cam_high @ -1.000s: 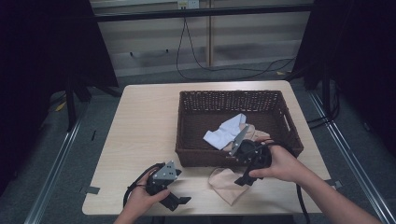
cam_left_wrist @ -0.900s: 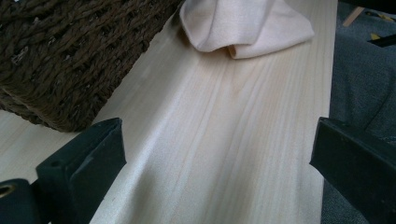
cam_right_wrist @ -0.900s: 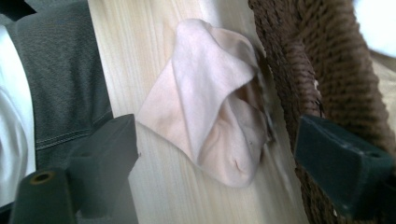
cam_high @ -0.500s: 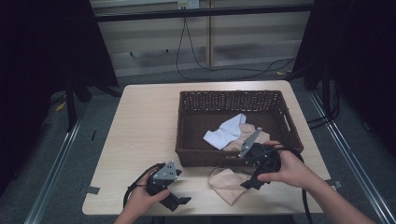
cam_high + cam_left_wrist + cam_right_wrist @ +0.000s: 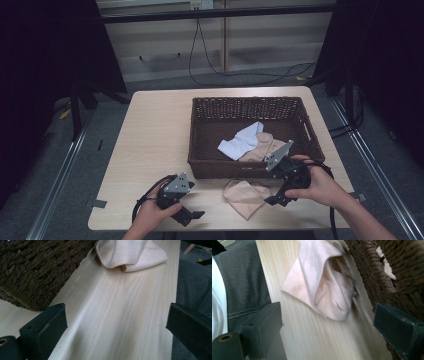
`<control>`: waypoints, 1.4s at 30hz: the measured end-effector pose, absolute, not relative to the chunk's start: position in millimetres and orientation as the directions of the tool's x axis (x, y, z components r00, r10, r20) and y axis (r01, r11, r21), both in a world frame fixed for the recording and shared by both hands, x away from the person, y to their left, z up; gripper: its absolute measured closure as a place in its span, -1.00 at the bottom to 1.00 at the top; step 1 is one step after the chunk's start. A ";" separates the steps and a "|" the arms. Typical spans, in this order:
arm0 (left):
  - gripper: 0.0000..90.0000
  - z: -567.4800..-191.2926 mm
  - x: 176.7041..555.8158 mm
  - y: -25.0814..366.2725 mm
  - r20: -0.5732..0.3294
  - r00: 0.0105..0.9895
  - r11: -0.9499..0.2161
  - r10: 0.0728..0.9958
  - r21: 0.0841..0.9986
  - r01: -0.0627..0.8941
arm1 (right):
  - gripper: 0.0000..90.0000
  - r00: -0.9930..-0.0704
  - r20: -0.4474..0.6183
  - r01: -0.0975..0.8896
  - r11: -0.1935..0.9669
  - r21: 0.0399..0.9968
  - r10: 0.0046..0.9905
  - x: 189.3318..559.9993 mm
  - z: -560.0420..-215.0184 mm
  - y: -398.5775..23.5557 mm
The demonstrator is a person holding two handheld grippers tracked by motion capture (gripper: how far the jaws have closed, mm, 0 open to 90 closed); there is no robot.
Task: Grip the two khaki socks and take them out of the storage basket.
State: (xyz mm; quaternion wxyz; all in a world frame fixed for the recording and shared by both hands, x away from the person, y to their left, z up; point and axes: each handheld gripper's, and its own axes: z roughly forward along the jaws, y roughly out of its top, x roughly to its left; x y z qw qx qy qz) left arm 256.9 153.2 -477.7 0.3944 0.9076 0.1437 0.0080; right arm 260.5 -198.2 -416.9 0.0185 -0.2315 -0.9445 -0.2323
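You had two cloths (image 5: 248, 143) in the basket (image 5: 200, 131); a beige cloth (image 5: 243, 196) remained on the table (image 5: 150, 140); your right gripper (image 5: 276, 199), jaws just opened wide, held nothing; left gripper (image 5: 191, 215) gaped empty.

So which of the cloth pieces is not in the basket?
The peach cloth lying on the table, just in front of the basket. The white cloth and the other peach one lie inside it.

Cloth (image 5: 245, 196) on table (image 5: 150, 145), just before basket (image 5: 200, 165) holding garments (image 5: 247, 144)
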 end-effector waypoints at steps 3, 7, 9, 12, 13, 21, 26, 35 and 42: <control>-0.94 -477.7 256.9 153.1 -0.098 0.959 -0.647 0.266 0.719 0.253 | -0.83 -0.890 0.146 0.449 0.774 0.446 0.432 257.5 -418.3 -202.8; -0.94 -477.9 256.9 152.5 -0.098 0.960 -0.648 0.261 0.719 0.250 | -0.83 -0.887 0.158 0.457 0.767 0.450 0.435 254.1 -419.7 -206.7; -0.94 -478.3 257.1 152.4 -0.100 0.960 -0.644 0.262 0.723 0.251 | -0.83 -0.890 0.150 0.449 0.770 0.453 0.430 252.3 -421.2 -208.6; -0.94 -477.8 256.8 152.7 -0.099 0.960 -0.649 0.263 0.718 0.252 | -0.83 -0.888 0.157 0.453 0.768 0.453 0.432 249.7 -422.2 -211.2; -0.94 -477.8 256.9 152.7 -0.098 0.960 -0.649 0.263 0.718 0.251 | -0.84 -0.886 0.162 0.458 0.763 0.455 0.435 248.6 -422.9 -212.5; -0.94 -477.7 256.6 152.8 -0.098 0.959 -0.646 0.265 0.721 0.252 | -0.85 -0.874 0.170 0.478 0.742 0.469 0.455 243.3 -429.4 -224.4; -0.94 -478.0 256.8 151.9 -0.097 0.960 -0.646 0.262 0.721 0.249 | -0.85 -0.865 0.178 0.493 0.723 0.484 0.470 240.3 -434.7 -233.2; -0.94 -477.5 256.2 152.0 -0.097 0.959 -0.648 0.266 0.719 0.252 | -0.86 -0.849 0.180 0.515 0.702 0.492 0.496 234.6 -443.6 -245.5; -0.94 -477.0 256.2 152.7 -0.094 0.961 -0.646 0.259 0.723 0.245 | -0.87 -0.840 0.172 0.519 0.669 0.532 0.515 230.7 -447.9 -256.4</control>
